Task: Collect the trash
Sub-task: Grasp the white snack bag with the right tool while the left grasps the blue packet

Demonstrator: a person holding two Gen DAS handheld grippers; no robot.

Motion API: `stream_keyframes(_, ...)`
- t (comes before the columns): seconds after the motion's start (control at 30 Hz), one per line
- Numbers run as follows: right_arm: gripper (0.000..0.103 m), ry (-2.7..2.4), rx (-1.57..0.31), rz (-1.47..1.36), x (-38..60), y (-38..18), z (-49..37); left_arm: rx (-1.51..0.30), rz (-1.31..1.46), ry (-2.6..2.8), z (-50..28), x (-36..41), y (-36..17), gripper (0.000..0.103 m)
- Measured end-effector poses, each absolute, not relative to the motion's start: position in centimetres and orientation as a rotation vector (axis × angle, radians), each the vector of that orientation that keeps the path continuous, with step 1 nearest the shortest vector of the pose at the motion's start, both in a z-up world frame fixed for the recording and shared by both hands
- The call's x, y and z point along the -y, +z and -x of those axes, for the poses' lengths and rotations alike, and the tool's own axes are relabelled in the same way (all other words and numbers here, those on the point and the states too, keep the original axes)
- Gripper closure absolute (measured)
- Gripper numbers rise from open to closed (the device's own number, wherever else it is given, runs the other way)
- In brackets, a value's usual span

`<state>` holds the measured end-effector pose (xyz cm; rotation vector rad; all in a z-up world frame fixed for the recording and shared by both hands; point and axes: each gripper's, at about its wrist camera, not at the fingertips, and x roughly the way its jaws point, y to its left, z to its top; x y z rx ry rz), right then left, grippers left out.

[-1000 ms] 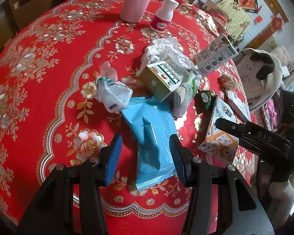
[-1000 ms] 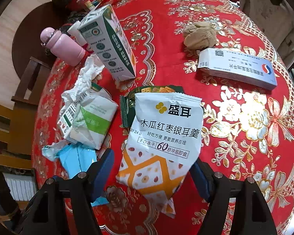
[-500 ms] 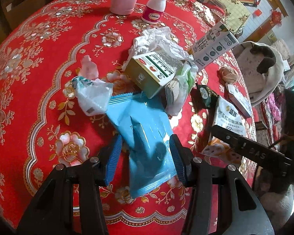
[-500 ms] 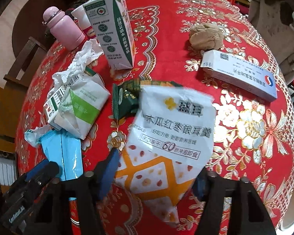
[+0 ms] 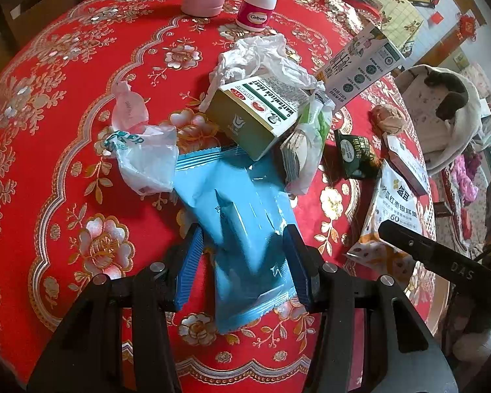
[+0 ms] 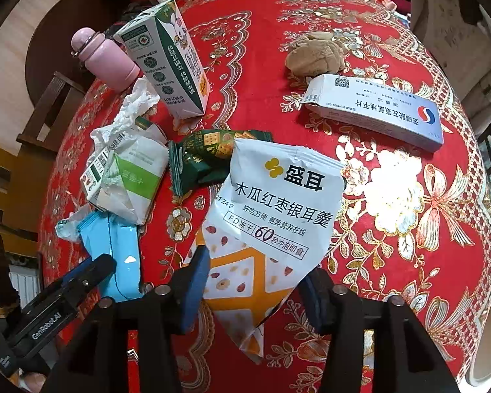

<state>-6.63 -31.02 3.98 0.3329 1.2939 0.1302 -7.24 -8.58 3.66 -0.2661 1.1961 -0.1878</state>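
A blue wrapper [image 5: 242, 226] lies on the red tablecloth between the fingers of my left gripper [image 5: 244, 262], which is open with its pads on either side of it. A white and orange snack pouch [image 6: 271, 222] lies between the fingers of my right gripper [image 6: 255, 288], also open. The pouch also shows in the left wrist view [image 5: 394, 209], and the blue wrapper shows in the right wrist view [image 6: 114, 245]. Other trash lies around: a green medicine box [image 5: 262, 114], crumpled tissue [image 5: 262, 55], a clear plastic bag [image 5: 144, 160], a dark green cracker wrapper [image 6: 206, 160].
A milk carton [image 6: 170, 62] stands at the back. A pink flask [image 6: 104, 60] and a white pill bottle [image 5: 262, 0] stand beyond it. A long white medicine box [image 6: 376, 111] and a brown crumpled lump [image 6: 314, 55] lie right. The table edge [image 5: 212, 370] is near me.
Both grippers moved forward over the table. The left fingers now straddle the blue wrapper further along, and the right fingers have narrowed around the snack pouch's lower end.
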Motion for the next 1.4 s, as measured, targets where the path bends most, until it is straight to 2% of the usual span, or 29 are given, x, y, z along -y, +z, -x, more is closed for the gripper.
stream_keyframes(0.07,0.038,0.134,-1.287,-0.333,30.9,4.2,6.7,-1.201,0.270,-0.188,7.2,8.6,3.4,0.054)
stream_keyframes(0.13,0.033,0.137,-1.273,-0.333,30.7,4.5,6.8,-1.204,0.276,-0.187,7.1,8.7,3.3,0.054)
stream_keyframes(0.6,0.033,0.114,-1.287,-0.232,28.6,3.4,6.7,-1.194,0.271,-0.183,7.2,9.0,3.3,0.052)
stream_keyframes(0.7,0.044,0.120,-1.272,-0.226,29.1,3.5,7.2,-1.191,0.271,-0.185,7.4,9.0,3.3,0.059)
stream_keyframes(0.77,0.060,0.128,-1.262,-0.229,29.7,3.8,7.5,-1.199,0.279,-0.187,7.6,8.9,3.2,0.069)
stream_keyframes(0.8,0.064,0.137,-1.258,-0.234,30.1,3.9,7.7,-1.203,0.284,-0.191,7.7,8.9,3.2,0.072)
stream_keyframes(0.87,0.074,0.155,-1.264,-0.250,30.7,4.2,7.9,-1.208,0.292,-0.204,8.1,8.8,3.4,0.073)
stream_keyframes(1.03,0.090,0.212,-1.266,-0.290,32.2,4.9,9.3,-1.207,0.282,-0.252,9.8,9.2,4.6,0.074)
stream_keyframes(1.13,0.096,0.241,-1.270,-0.312,33.1,5.3,10.5,-1.197,0.272,-0.283,10.7,9.7,5.7,0.074)
stream_keyframes(1.4,0.098,0.230,-1.238,-0.340,35.9,6.7,12.7,-1.162,0.234,-0.328,11.6,12.4,7.4,0.074)
